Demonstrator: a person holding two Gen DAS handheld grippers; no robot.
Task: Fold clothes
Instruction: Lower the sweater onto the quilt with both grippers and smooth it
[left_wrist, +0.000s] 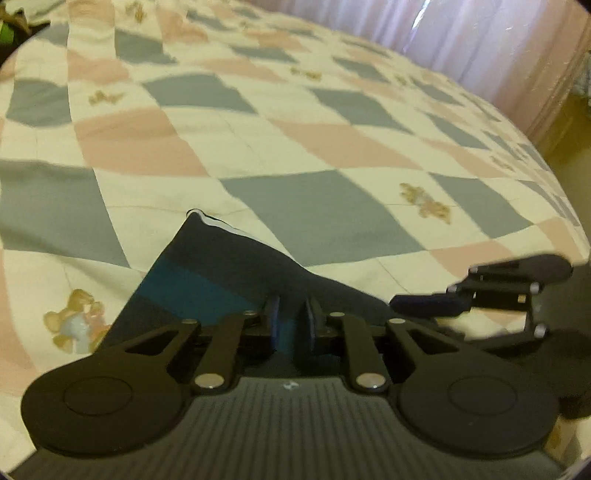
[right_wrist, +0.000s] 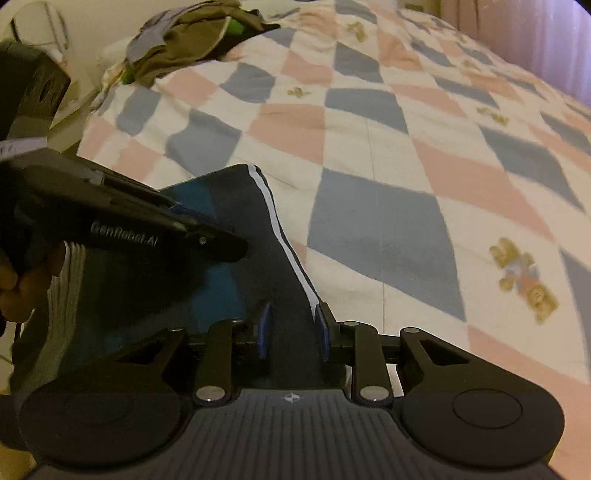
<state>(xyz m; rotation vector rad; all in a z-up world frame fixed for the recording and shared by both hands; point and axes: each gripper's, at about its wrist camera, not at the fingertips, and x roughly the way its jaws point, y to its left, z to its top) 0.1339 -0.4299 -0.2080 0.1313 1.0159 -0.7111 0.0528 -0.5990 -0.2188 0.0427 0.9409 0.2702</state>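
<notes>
Left claw (left_wrist: 291, 325) clamped on the dark navy garment (left_wrist: 221, 273) with a teal band, right claw (right_wrist: 293, 328) clamped on its white-piped edge. Claws are close together; garment lies at the near edge of the checked bedspread (right_wrist: 388, 147). Crumpled clothes pile (right_wrist: 192, 40) at far corner.

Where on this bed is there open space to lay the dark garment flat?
The checked quilt is bare ahead of the dark garment, from its white-striped edge out toward the pink curtain. It is crowded at the far-left corner, where a clothes pile lies, and around both hand-held grippers, left and right.
</notes>
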